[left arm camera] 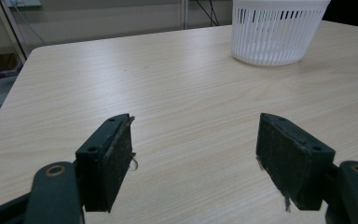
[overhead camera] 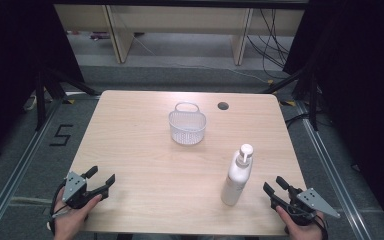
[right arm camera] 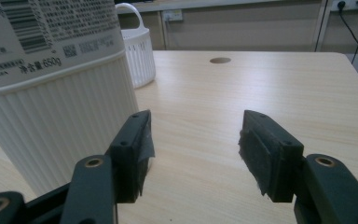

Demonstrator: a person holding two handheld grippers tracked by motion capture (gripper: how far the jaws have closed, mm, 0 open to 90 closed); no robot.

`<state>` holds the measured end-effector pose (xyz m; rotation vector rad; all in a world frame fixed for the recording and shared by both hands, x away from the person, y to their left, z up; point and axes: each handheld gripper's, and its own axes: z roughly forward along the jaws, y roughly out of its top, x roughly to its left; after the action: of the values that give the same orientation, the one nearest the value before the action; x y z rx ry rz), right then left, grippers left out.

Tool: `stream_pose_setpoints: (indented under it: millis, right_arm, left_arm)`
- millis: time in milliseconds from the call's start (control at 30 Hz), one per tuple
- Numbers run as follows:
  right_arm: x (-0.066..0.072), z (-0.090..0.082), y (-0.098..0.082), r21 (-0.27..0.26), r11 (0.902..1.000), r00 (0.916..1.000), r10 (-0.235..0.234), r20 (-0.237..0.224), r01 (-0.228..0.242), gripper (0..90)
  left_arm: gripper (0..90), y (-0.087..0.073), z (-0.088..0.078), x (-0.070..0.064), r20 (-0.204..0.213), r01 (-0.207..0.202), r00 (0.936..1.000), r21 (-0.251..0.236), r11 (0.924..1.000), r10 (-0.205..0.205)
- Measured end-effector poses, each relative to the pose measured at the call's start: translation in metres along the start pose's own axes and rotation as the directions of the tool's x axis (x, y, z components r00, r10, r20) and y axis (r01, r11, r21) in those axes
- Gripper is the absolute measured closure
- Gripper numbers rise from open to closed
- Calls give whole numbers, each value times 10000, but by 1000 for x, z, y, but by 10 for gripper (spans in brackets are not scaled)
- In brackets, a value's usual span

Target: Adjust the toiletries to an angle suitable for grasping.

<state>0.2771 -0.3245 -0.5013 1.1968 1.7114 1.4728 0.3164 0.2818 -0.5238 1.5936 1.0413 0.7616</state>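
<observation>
The pump bottle (right arm camera: 51,79) carries a printed label: in the right gripper view a barcode sits at its top, with blocks of fine print beside it too small to read. Below the barcode, just above the bottle's ribbed lower wall, a line of small characters ends in the readable figure "650g". On the floor (overhead camera: 30,150), left of the surface (overhead camera: 145,150) the bottle stands on, black tape forms a large "5" (overhead camera: 61,135).
</observation>
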Motion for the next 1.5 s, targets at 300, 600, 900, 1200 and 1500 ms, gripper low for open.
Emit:
stream_pose_setpoints:
  millis: [300,600,900,1200,1500]
  right_arm:
    - [10,-6,7,-144,9993,9982,-342,-484,336,425]
    - [28,-18,21,-428,9922,9828,-1221,-1384,1172,857]
    - [48,-16,29,-201,9962,9566,-865,-2784,842,900]
    - [56,-3,34,-242,9935,9471,-1135,-3001,1114,900]
    - [63,5,37,-42,9935,9455,-1094,-3067,1136,900]
  left_arm:
    - [248,0,2,0,81,25,10000,59,10000,-26]
    - [275,0,1,-2,3,-160,9999,184,9997,160]
    - [318,1,2,-3,-32,-164,9999,271,9995,165]
    - [311,0,2,-3,6,-181,9998,259,9995,181]
    - [307,0,2,-3,80,-250,9997,192,9995,248]
